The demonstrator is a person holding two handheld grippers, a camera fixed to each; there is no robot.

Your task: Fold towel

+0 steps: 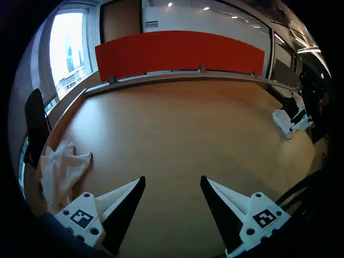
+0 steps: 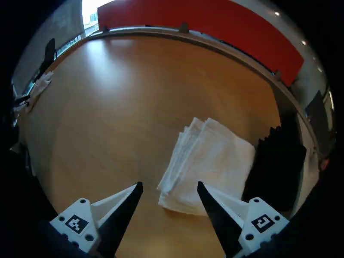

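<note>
A stack of folded white towels (image 2: 213, 163) lies on the wooden table (image 2: 107, 107), just ahead of my right gripper (image 2: 169, 185). That gripper is open; its right fingertip is over the stack's near edge and nothing is between the fingers. My left gripper (image 1: 172, 178) is open too, above bare table (image 1: 180, 129). A crumpled white towel (image 1: 60, 172) lies loose by the table's left edge, to the left of the left gripper. It appears small at the far left of the right gripper view, crumpled towel (image 2: 41, 86). Far to the right sit the folded towels (image 1: 281, 120) with the right gripper (image 1: 299, 120) beside them.
A red partition (image 1: 180, 51) runs along the table's far edge, also seen as red partition (image 2: 215, 26). A black chair (image 1: 34, 124) stands beyond the left edge near the window. A dark ribbed object (image 2: 277, 167) sits right of the folded stack.
</note>
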